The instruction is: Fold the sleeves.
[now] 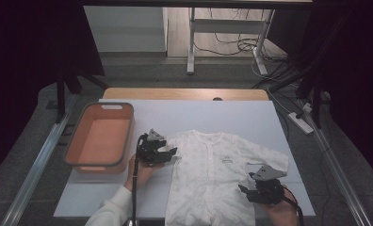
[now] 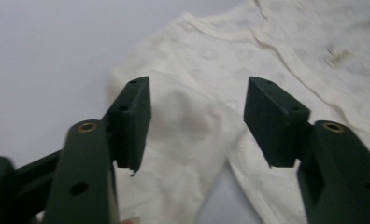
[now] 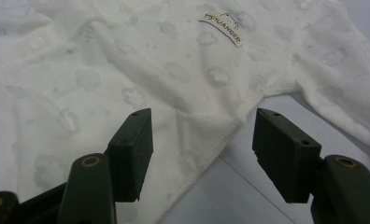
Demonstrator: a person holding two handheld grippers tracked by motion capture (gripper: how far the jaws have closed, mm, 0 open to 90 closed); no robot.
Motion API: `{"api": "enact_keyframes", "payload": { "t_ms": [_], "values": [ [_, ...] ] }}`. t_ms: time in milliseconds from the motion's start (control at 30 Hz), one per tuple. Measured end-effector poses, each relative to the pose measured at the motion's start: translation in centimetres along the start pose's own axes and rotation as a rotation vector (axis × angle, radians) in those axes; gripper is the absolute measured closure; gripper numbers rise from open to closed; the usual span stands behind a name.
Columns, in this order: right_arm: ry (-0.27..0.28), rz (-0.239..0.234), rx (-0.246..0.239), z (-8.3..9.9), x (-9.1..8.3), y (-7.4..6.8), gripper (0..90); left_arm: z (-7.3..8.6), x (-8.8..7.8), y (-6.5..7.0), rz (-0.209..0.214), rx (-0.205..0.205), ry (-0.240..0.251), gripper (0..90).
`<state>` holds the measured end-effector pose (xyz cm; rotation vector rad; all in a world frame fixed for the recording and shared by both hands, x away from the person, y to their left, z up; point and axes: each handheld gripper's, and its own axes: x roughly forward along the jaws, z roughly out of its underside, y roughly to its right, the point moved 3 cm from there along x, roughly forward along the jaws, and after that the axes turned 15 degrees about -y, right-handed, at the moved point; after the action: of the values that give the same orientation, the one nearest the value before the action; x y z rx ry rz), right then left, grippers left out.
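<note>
With both tongs, left [image 1: 171, 151] and right [image 1: 243, 189], held wide and empty over the baby romper [image 1: 213, 179] spread flat on the bench [image 1: 250, 117], its folded-in sleeve could be dragged askew if snagged

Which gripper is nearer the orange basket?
Left. The left gripper hovers just right of the basket, over the garment's sleeve; the right gripper is across the garment, far off.

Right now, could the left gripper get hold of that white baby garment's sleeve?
Probably yes. The left gripper hovers open right at the sleeve of the white garment, which lies flat on the table. Nothing sits between its jaws and the cloth; the orange basket stands off to the side.
</note>
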<state>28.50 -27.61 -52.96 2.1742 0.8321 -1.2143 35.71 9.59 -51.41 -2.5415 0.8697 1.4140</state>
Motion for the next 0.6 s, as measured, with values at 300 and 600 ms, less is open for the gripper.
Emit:
{"api": "enact_keyframes", "payload": {
  "t_ms": [300,600],
  "values": [
    [-0.006,0.0,-0.007,0.0,0.1,-0.1,38.4,0.2,0.4,-1.3,-0.014,-0.067,-0.052,26.8],
    [-0.01,-0.001,-0.009,0.0,0.1,-0.1,38.4,0.8,1.8,-2.1,-0.031,-0.076,-0.122,25.1]
  ]
}}
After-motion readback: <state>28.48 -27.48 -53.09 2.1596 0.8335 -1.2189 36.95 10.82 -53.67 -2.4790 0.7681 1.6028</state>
